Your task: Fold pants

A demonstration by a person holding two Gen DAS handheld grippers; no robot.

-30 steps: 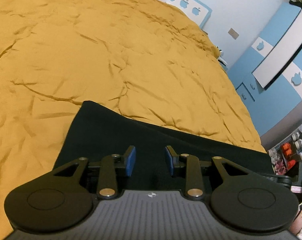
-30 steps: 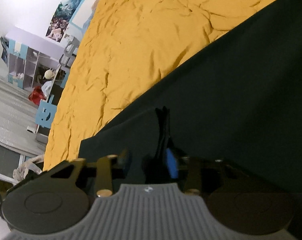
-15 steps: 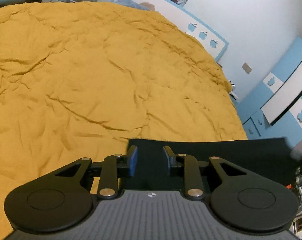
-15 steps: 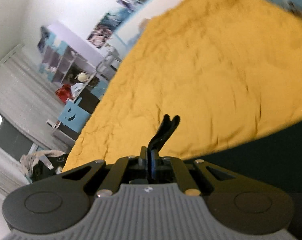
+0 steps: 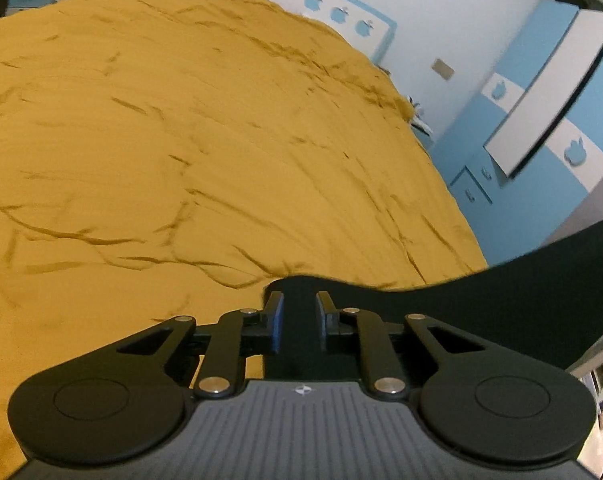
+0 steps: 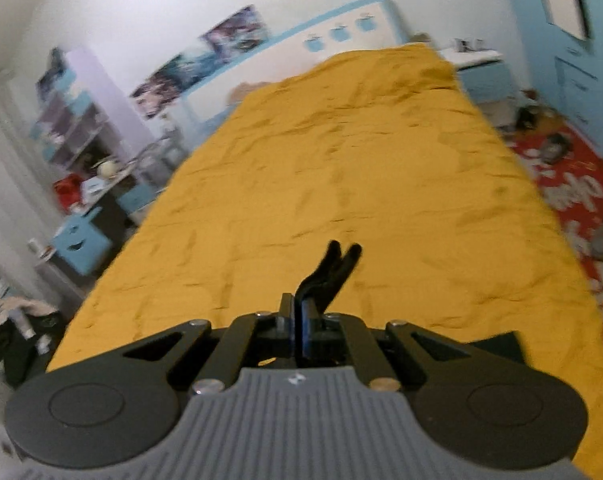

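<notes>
The black pants (image 5: 501,300), which a second ago lay flat on the yellow bed (image 5: 181,140), now hang lifted above its near edge. The right hand-held gripper (image 6: 299,332) is clamped on a pinch of fabric; the left hand-held gripper (image 5: 299,314) grips narrowly around another edge. The fold-over looks underway.
</notes>
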